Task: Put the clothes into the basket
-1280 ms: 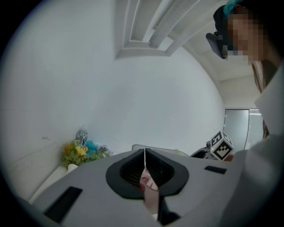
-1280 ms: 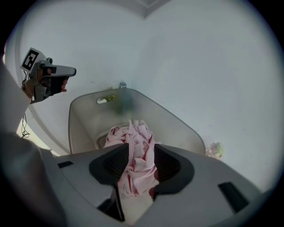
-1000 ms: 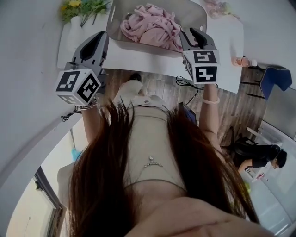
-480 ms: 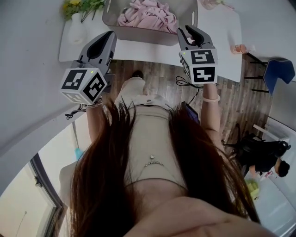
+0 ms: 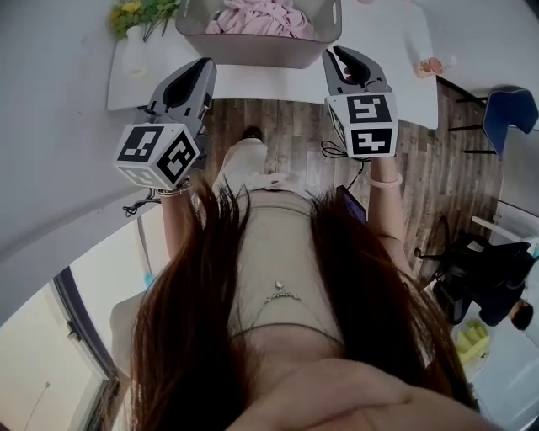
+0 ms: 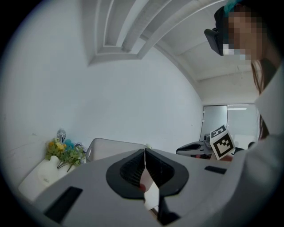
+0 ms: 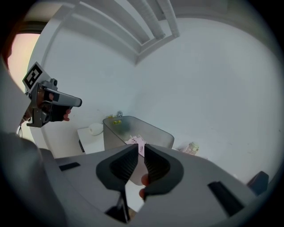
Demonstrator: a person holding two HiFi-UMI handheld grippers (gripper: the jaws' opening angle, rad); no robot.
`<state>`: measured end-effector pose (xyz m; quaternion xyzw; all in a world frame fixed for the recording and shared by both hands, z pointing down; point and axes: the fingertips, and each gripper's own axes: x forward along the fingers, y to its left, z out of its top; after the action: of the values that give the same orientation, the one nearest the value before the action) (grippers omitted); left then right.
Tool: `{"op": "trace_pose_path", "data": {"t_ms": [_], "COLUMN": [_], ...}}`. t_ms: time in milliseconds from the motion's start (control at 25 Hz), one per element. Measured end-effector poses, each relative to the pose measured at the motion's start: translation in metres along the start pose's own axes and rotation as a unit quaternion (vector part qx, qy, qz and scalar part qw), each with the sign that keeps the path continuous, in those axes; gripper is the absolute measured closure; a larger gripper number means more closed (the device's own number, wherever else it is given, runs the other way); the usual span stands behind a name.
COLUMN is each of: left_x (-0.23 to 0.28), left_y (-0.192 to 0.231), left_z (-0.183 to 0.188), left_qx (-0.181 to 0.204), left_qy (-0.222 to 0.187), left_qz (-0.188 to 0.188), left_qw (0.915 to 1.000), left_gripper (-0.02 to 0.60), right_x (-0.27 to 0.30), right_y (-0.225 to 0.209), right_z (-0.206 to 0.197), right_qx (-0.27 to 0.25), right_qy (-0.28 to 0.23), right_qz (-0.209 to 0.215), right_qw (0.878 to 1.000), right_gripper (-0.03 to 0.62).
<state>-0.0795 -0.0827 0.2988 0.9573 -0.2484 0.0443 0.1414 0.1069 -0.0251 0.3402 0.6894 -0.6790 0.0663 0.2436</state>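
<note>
A grey basket (image 5: 253, 46) stands on the white table (image 5: 278, 84) with pink clothes (image 5: 261, 15) heaped inside it. Both grippers hover in the air short of the table's front edge. My left gripper (image 5: 200, 67) is shut and empty; its tips meet in the left gripper view (image 6: 144, 153). My right gripper (image 5: 338, 55) holds nothing, and its jaws have just been closing down to a thin slit (image 7: 142, 148). Beyond the right jaws I see the basket (image 7: 146, 133) and a bit of pink cloth (image 7: 136, 141).
A white vase of flowers (image 5: 139, 34) stands left of the basket. A small bottle (image 5: 429, 66) sits at the table's right end. A blue chair (image 5: 509, 118) and a seated person in black (image 5: 497, 286) are to the right on the wooden floor.
Both grippers have drawn back from the basket toward the person and risen slightly. The basket has slid toward the top edge of the head view.
</note>
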Motion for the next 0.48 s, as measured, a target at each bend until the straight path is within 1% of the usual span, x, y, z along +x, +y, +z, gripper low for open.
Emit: {"op": "trace_pose_path", "data": {"t_ms": [200, 480], "left_x": [-0.01, -0.031], "left_y": [-0.032, -0.055], "left_z": [-0.009, -0.024], "left_qx": [0.008, 0.006], "left_qy": [0.001, 0.007], "left_qz": [-0.015, -0.022], "left_qw": [0.9999, 0.9997], "left_gripper": [0.572, 0.572], "right_x": [-0.037, -0.068], "right_y": [-0.001, 0.01], "right_z": [-0.01, -0.024], "right_qx": [0.01, 0.017], "right_qy": [-0.023, -0.029], "right_qz": [-0.021, -0.022], "right_qw": [0.999, 0.999], "right_gripper": [0.557, 0.56]}}
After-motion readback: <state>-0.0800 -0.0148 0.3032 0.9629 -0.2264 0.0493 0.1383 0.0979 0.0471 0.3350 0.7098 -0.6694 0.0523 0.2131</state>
